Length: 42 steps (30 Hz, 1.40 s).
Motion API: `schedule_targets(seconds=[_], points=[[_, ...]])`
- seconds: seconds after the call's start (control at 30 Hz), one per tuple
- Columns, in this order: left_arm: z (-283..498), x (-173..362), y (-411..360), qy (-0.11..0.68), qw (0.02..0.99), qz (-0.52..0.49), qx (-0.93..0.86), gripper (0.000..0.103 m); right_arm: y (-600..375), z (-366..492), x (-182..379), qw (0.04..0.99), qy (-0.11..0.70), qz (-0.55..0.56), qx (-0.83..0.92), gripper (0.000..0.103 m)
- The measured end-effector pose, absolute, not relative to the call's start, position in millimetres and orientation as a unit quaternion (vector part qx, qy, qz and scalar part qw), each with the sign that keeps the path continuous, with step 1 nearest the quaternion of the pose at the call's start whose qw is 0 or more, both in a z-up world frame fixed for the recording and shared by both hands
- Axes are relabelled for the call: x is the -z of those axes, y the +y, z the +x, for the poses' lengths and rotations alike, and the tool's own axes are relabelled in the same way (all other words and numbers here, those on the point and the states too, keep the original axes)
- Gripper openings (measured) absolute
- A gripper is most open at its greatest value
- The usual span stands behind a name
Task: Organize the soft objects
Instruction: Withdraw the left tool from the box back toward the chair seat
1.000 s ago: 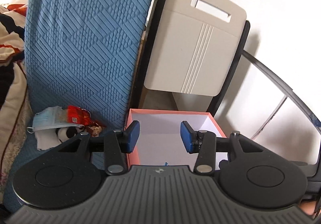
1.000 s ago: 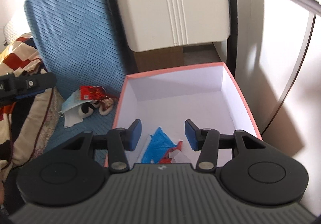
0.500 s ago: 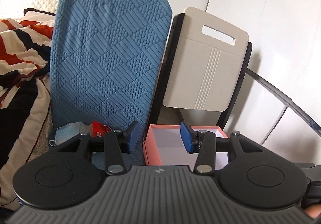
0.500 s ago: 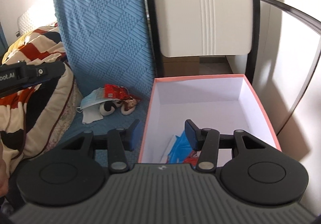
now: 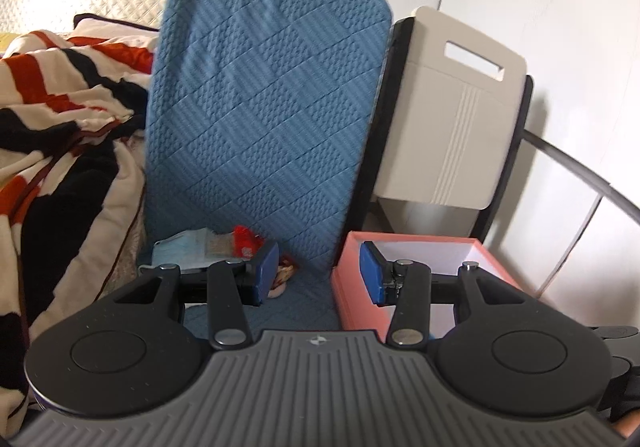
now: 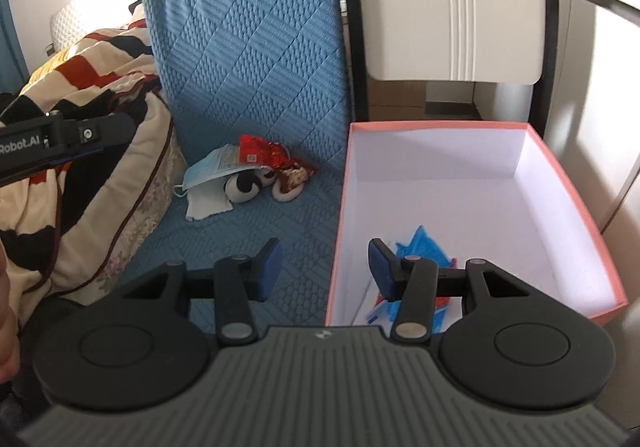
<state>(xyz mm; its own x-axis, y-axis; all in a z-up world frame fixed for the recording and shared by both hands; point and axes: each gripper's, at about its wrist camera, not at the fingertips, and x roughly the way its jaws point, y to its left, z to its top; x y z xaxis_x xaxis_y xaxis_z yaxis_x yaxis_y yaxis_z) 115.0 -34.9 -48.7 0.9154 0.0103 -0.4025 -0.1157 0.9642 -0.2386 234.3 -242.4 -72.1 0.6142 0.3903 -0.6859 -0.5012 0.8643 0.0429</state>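
Note:
A small pile lies on the blue quilted seat [image 6: 256, 239]: a light-blue face mask [image 6: 210, 167], a red packet [image 6: 258, 151], a black-and-white plush toy [image 6: 244, 185] and a brown-patterned soft piece [image 6: 292, 183]. To its right stands a pink box [image 6: 572, 191] with a white inside, holding a blue wrapper [image 6: 422, 247]. My right gripper [image 6: 322, 267] is open and empty, straddling the box's left wall. My left gripper [image 5: 318, 273] is open and empty too, low before the pile [image 5: 208, 247] and the pink box [image 5: 356, 271].
A striped red, black and cream blanket [image 6: 80, 151] is heaped on the left. A blue quilted backrest [image 5: 264, 107] rises behind the pile. A beige folded panel [image 6: 452, 3] in a black frame leans behind the box. The left gripper's body [image 6: 60, 139] crosses the right wrist view.
Both grippers have pulled back and away from the box, so more of the backrest, blanket and pile shows. Their jaws have kept the same gap. The objects lie unmoved.

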Motion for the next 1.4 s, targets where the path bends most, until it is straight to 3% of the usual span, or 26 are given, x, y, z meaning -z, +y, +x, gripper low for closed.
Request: schedule_targets(seconds=[0.97, 1.4], points=[[89.6, 139.0, 7.9, 0.243, 0.963, -0.086, -0.084, 0.051, -206.2, 190.6, 161.3, 0.889, 0.38, -0.085, -0.238, 0.05], [99.8, 175.2, 25.6, 0.249, 0.959, -0.099, -0.095, 0.051, -187.6, 199.5, 176.0, 0.892, 0.371, -0.07, -0.249, 0.05]])
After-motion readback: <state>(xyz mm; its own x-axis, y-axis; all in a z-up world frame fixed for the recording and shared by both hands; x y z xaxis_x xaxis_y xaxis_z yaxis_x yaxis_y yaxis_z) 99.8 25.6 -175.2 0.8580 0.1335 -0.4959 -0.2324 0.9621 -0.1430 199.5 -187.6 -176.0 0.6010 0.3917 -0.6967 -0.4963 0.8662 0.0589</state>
